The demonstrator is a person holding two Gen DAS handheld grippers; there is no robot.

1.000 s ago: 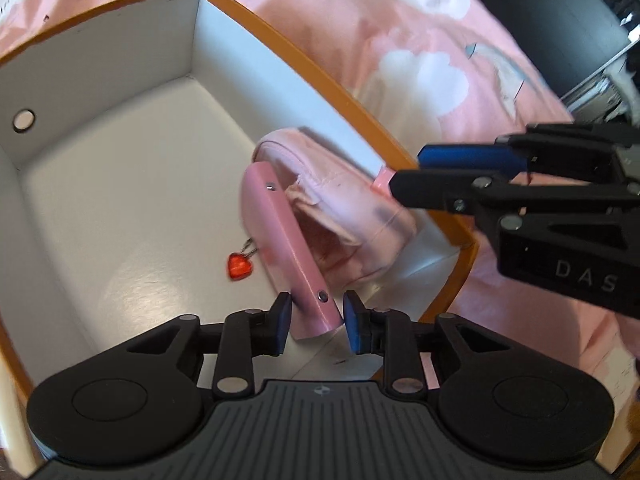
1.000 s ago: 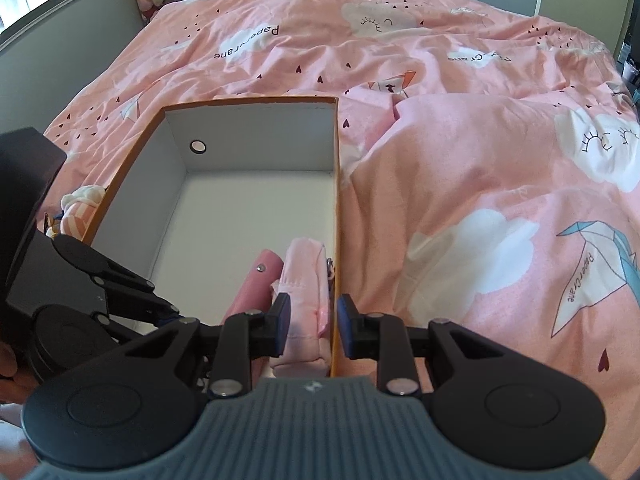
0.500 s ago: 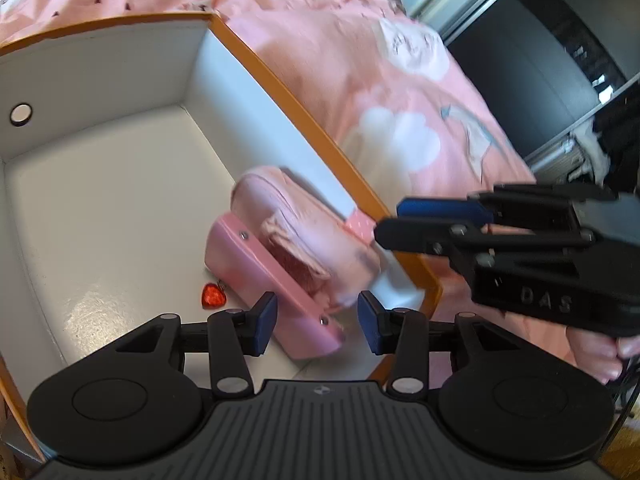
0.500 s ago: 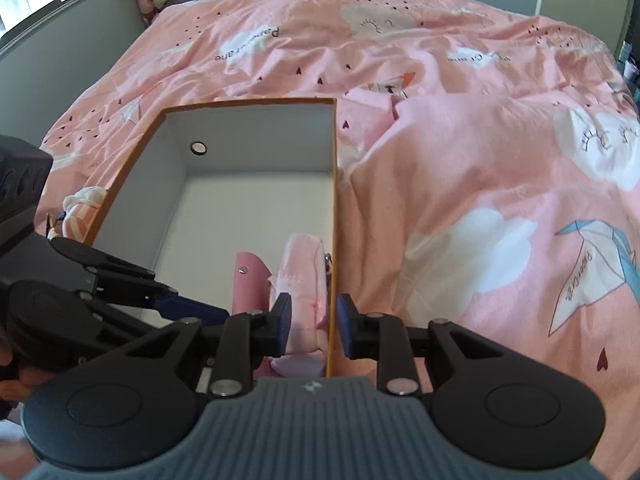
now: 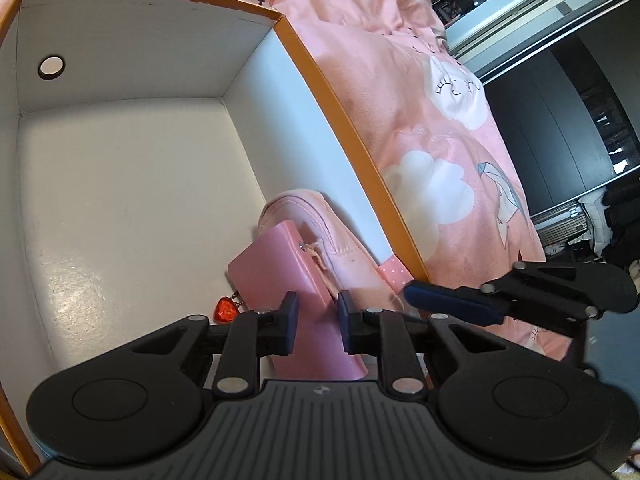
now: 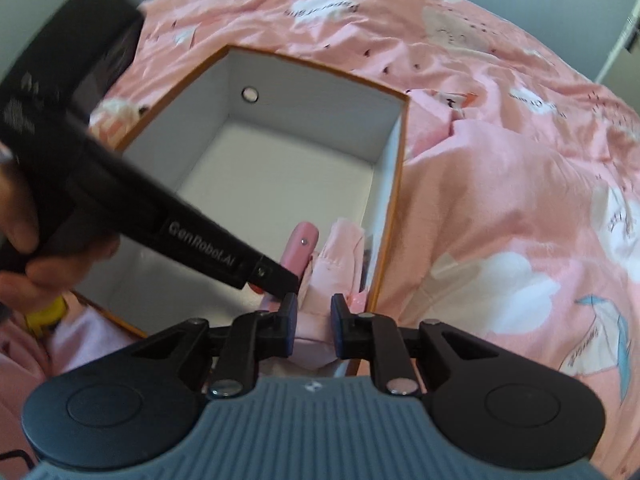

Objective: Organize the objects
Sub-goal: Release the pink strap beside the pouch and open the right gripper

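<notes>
My left tool [image 5: 316, 322] is closing on the pink wallet [image 5: 280, 276] and my right tool [image 6: 312, 328] on the pale pink pouch [image 6: 340, 256], both lying in the near right corner of the orange-rimmed box [image 5: 344, 128], which sits on the bed's pink duvet [image 5: 420, 120].

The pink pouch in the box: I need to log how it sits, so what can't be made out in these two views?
- Left wrist view: the pink pouch's near end is hidden behind the left gripper; its closing jaws flank it, contact unclear.
- Right wrist view: the red heart charm is covered by the left gripper's arm, and that side is blurred.
- Right wrist view: the right gripper hides the pink fabric bag's near end.
</notes>
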